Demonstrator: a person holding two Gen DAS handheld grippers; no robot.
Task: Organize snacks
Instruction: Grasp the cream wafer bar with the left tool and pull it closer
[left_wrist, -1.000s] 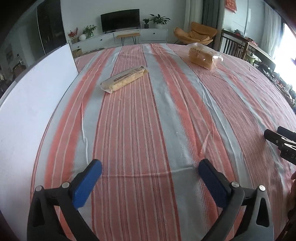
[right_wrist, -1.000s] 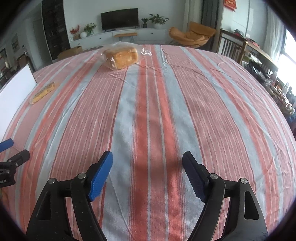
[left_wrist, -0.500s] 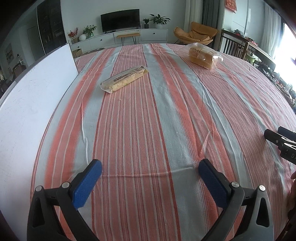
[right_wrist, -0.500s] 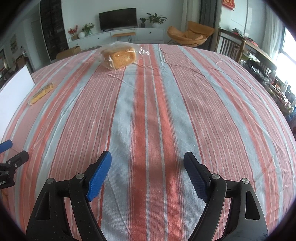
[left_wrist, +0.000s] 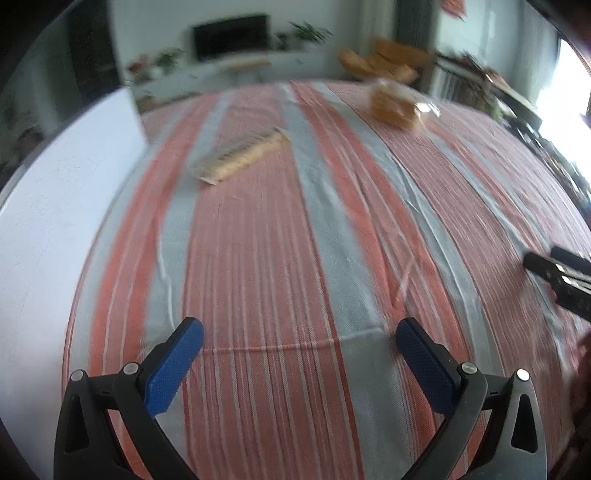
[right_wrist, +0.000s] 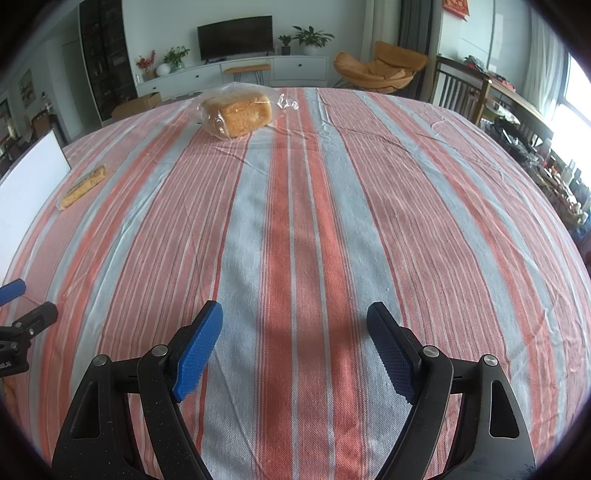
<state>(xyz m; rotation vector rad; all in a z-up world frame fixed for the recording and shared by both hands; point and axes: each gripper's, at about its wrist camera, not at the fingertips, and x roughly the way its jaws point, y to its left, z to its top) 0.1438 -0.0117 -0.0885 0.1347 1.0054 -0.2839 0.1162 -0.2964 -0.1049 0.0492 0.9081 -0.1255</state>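
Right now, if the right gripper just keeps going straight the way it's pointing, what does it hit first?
Probably nothing soon: ahead of the open right gripper lies only bare striped tablecloth. The bagged bread loaf sits far off, left of that line, though depth is uncertain.

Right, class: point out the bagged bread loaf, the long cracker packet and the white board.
bagged bread loaf (right_wrist: 239, 115), right wrist view, front face.
long cracker packet (left_wrist: 243, 157), left wrist view, middle.
white board (left_wrist: 55, 221), left wrist view, flat face.
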